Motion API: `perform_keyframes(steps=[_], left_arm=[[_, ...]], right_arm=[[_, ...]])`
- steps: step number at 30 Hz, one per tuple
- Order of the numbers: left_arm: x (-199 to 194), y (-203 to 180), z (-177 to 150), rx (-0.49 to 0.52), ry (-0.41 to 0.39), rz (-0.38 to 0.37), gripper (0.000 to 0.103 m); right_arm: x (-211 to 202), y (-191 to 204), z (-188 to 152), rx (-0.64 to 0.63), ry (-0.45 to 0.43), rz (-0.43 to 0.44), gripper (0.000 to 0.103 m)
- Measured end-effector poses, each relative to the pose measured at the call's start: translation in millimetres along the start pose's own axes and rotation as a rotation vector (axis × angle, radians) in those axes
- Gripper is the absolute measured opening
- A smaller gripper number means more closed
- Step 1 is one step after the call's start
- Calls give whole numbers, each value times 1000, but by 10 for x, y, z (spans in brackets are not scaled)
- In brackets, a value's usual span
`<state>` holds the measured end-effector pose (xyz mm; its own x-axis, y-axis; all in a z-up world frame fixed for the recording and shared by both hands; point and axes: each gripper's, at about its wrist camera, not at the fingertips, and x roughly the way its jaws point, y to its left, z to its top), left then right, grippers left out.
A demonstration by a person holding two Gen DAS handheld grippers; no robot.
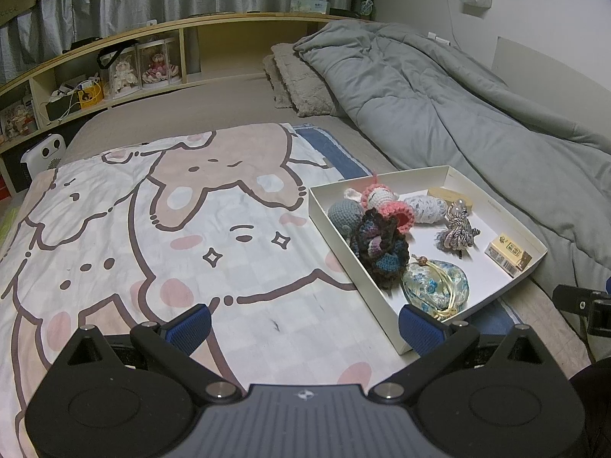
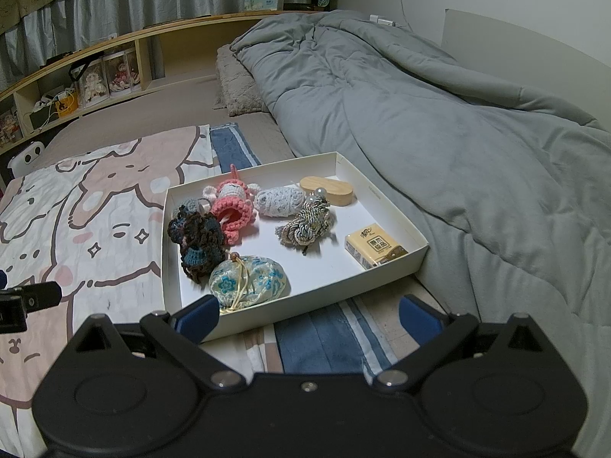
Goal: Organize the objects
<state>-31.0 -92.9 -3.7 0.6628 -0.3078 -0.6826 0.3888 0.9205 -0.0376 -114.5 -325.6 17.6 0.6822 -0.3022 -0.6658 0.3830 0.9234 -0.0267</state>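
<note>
Both grippers low over the near edge of the bed. Left gripper [image 1: 303, 328]: jaws spread wide, nothing between them, held above the cartoon blanket [image 1: 152, 229]; its right blue pad [image 1: 420, 330] overlaps the near corner of the white box [image 1: 336, 236] in view, contact unclear. Right gripper [image 2: 309, 315]: jaws equally wide, empty, hanging over the blue striped cloth [image 2: 324, 336] just in front of the box.

Box sits on the bed between the blanket and the grey duvet [image 2: 439, 133].

Contents, near to far:
- Floral pouch [image 2: 248, 280] with yellow cord, near edge.
- Dark crochet piece [image 2: 200, 246], left, touching the pouch.
- Yellow tissue pack [image 2: 372, 248] against the right wall, apart from the rest.
- Knotted rope bundle [image 2: 307, 225], middle.
- Pink crochet doll [image 2: 231, 206] and a grey crochet ball [image 1: 345, 213], left, behind the dark piece.
- White crochet oval [image 2: 278, 200], just past the rope.
- Wooden oval block [image 2: 326, 191], far right corner.

Farther: fuzzy pillow [image 2: 238, 87] part under the duvet; wooden shelf [image 1: 114, 72] with boxed dolls [image 1: 139, 66]; green bottle [image 1: 367, 0] and tissue box [image 1: 310, 4] on top.
</note>
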Motion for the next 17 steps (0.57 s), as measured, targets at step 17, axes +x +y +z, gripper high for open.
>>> perform_keyframes(steps=[17], left_arm=[[12, -6, -40, -4, 8, -6, 103]], right_arm=[[0, 2, -1, 1, 1, 0, 102]])
